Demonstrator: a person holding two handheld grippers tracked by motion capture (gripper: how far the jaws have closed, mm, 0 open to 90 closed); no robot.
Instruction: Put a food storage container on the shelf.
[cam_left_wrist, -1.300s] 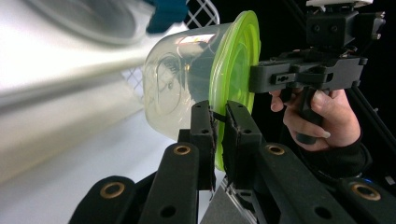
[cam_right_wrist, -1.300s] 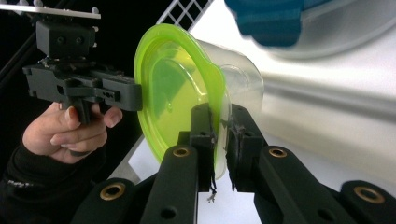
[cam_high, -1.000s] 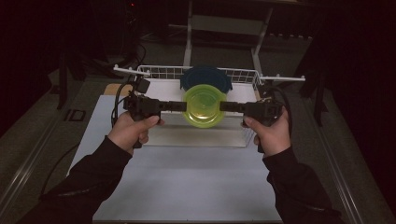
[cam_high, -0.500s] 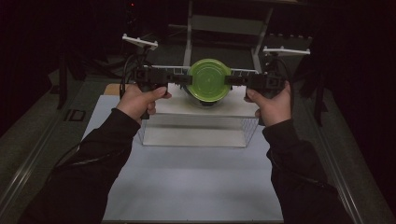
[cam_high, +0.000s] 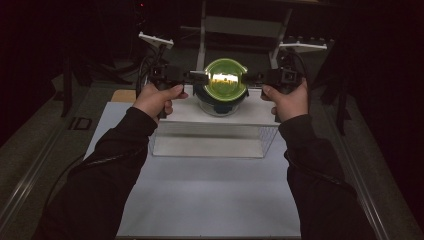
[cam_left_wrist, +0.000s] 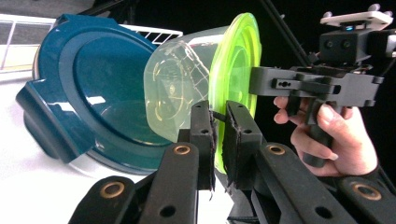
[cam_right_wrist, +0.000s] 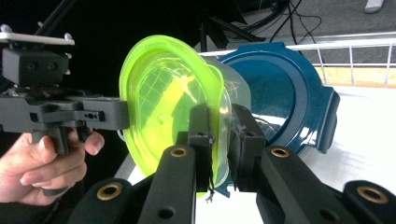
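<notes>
Black, pitted left fingers (cam_left_wrist: 218, 140) pinch the rim of a glossy lime lid (cam_left_wrist: 236, 70), nearly closed on it. The right fingers (cam_right_wrist: 218, 140) clamp the opposite rim. The round lid caps a clear tub (cam_left_wrist: 180, 95), tipped on edge, lid facing the person. Beyond lies a teal lid (cam_left_wrist: 79, 88) on the white tabletop (cam_high: 210, 200).

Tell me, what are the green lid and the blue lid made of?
Green lid: likely see-through plastic, glossy; light shines through it. Blue lid: probably solid plastic, shiny; it shows bright reflections and nothing shows through it.
</notes>
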